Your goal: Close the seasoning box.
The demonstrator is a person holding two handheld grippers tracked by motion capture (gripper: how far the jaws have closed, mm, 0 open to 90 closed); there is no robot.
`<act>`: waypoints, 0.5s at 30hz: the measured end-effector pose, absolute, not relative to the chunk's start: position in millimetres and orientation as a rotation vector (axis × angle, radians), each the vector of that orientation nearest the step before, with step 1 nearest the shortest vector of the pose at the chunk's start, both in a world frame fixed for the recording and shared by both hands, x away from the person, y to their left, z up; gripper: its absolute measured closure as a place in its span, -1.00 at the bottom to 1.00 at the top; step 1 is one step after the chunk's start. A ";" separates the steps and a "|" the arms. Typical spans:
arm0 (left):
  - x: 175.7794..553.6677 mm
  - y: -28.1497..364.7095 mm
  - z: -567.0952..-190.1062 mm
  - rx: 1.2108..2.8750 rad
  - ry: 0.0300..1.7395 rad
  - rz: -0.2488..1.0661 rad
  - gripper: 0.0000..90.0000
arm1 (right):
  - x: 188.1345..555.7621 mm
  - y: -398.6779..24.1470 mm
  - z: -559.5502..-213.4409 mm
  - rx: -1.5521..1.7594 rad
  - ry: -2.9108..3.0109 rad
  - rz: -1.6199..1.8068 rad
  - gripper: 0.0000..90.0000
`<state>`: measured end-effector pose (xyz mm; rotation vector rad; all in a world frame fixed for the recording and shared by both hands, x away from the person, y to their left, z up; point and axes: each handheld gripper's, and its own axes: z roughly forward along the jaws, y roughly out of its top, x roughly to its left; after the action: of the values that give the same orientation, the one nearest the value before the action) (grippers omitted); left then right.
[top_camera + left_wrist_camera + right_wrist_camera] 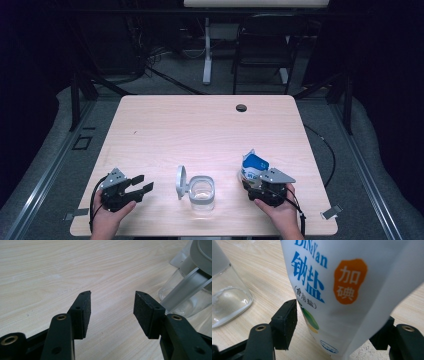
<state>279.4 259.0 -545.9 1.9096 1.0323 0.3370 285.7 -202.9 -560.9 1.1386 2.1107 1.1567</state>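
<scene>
Both grippers sit at the table's near edge. Right gripper (261, 188) has its jaws spread around a white salt bag (352, 285), left pad not touching it. Left gripper (138, 183) is wide open on nothing, just beside the clear jar (202, 192), lid flipped up.

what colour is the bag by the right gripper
White bag with blue lettering and an orange patch; clearest in the right gripper view.

Wooden table (200, 125), clear jar (202, 193), salt bag (252, 166)
</scene>
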 end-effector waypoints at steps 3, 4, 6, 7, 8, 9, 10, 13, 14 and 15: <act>279.5 259.1 -545.5 1.910 1.031 0.339 0.08 | 286.1 -201.2 -562.3 1.137 2.097 1.147 -0.24; 279.5 259.1 -545.5 1.910 1.031 0.339 0.08 | 285.9 -200.8 -562.3 1.141 2.095 1.143 -0.24; 279.5 259.5 -545.5 1.910 1.032 0.339 0.08 | 286.1 -200.2 -563.3 1.138 2.089 1.145 -0.24; 279.5 260.0 -545.2 1.916 1.032 0.340 0.08 | 286.3 -199.8 -563.7 1.137 2.085 1.147 -0.24; 279.5 260.0 -545.2 1.916 1.032 0.340 0.08 | 286.3 -199.8 -563.7 1.137 2.085 1.147 -0.24; 279.4 260.2 -545.0 1.913 1.035 0.340 0.08 | 286.9 -199.9 -565.6 1.136 2.076 1.156 -0.24; 279.3 260.5 -544.7 1.909 1.037 0.342 0.08 | 287.1 -199.6 -566.8 1.138 2.070 1.166 -0.24; 279.5 260.9 -544.9 1.907 1.038 0.347 0.08 | 287.0 -199.1 -569.4 1.128 2.067 1.162 -0.24; 279.8 260.7 -545.6 1.901 1.035 0.347 0.08 | 286.8 -198.8 -569.7 1.131 2.064 1.162 -0.23; 279.8 260.7 -545.6 1.901 1.035 0.347 0.08 | 286.8 -198.8 -569.7 1.131 2.064 1.162 -0.23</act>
<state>279.8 260.7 -545.6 1.9015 1.0355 0.3473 286.8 -198.8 -569.7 1.1314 2.0637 1.1616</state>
